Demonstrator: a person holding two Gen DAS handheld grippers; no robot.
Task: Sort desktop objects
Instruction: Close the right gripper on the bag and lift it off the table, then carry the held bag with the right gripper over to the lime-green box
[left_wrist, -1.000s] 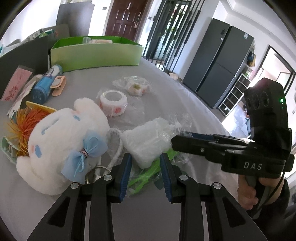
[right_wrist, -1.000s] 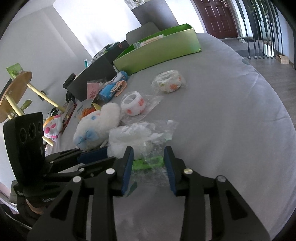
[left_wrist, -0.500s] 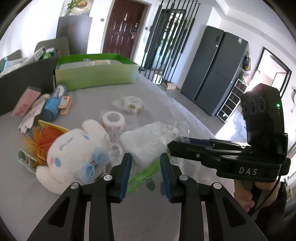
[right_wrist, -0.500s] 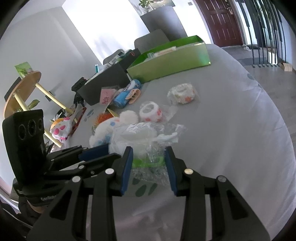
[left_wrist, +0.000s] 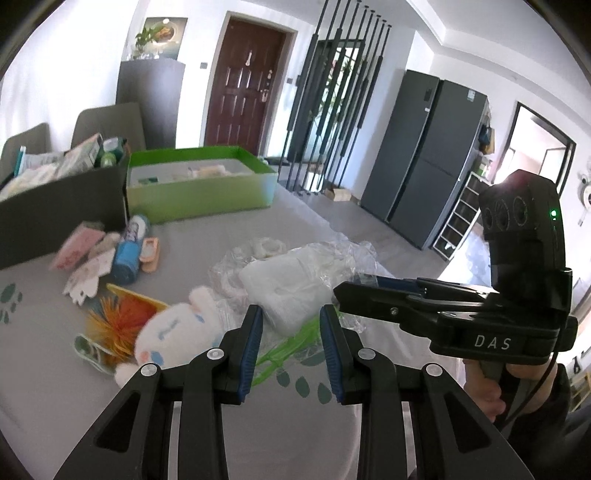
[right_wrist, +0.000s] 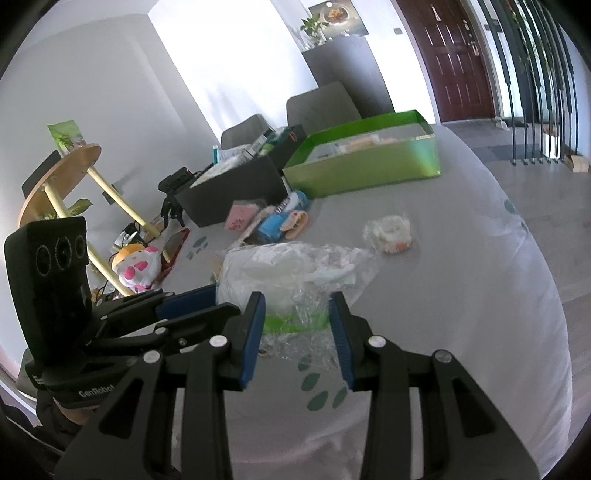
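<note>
A clear plastic bag (left_wrist: 291, 280) (right_wrist: 273, 269) with a white folded item and a green plastic piece (left_wrist: 291, 347) (right_wrist: 291, 319) hangs above the grey tablecloth. My left gripper (left_wrist: 290, 314) is shut on its near left part, the green piece running between the blue pads. My right gripper (right_wrist: 297, 299) is shut on the crinkled plastic and green strip at the other side. Each gripper shows in the other's view: the right gripper (left_wrist: 340, 291) and the left gripper (right_wrist: 207, 295) meet the bag from opposite sides.
A white plush (left_wrist: 177, 332) and an orange spiky toy (left_wrist: 118, 314) lie left of the bag. A blue tube (left_wrist: 129, 251) (right_wrist: 275, 219), cards and a wrapped tape roll (right_wrist: 389, 232) lie farther back. A green box (left_wrist: 199, 195) (right_wrist: 369, 166) and a dark box (left_wrist: 55, 210) stand at the back.
Both grippers have risen together and the bag has come up off the table with them. The plush, the tape roll and the other items stayed where they were.
</note>
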